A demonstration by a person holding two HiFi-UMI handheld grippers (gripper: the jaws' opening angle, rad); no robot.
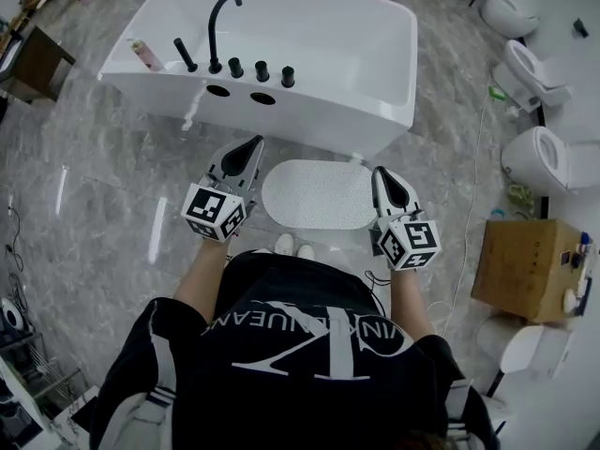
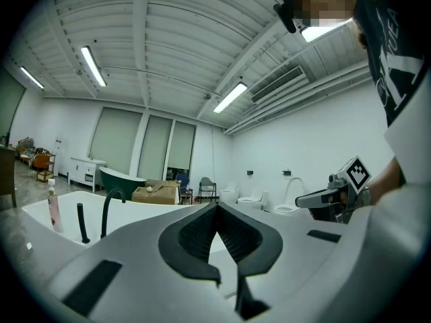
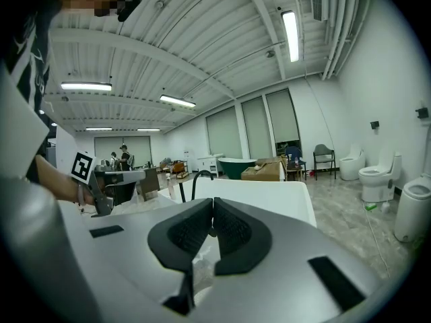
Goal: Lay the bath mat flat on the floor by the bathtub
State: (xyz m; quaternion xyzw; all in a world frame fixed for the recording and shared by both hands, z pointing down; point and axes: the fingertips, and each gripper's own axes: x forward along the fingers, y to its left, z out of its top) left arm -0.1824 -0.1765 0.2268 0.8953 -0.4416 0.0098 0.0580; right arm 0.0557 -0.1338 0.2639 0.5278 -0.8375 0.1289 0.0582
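Observation:
The bath mat (image 1: 319,193) is a white, speckled oval, spread level between my two grippers in front of the white bathtub (image 1: 309,54). My left gripper (image 1: 255,144) stands at the mat's left end with its jaws shut. In the left gripper view the left gripper (image 2: 216,208) has its pads together over a white strip. My right gripper (image 1: 379,171) is at the mat's right end. In the right gripper view the right gripper (image 3: 210,204) is shut, and the mat's crinkled edge (image 3: 202,268) hangs below the pads.
A black faucet (image 1: 223,17) and a bottle (image 1: 143,54) sit on the tub's near rim. Toilets (image 1: 539,157) line the right side, with a cardboard box (image 1: 525,265) in front of them. My white shoes (image 1: 291,245) stand just behind the mat on the grey marble floor.

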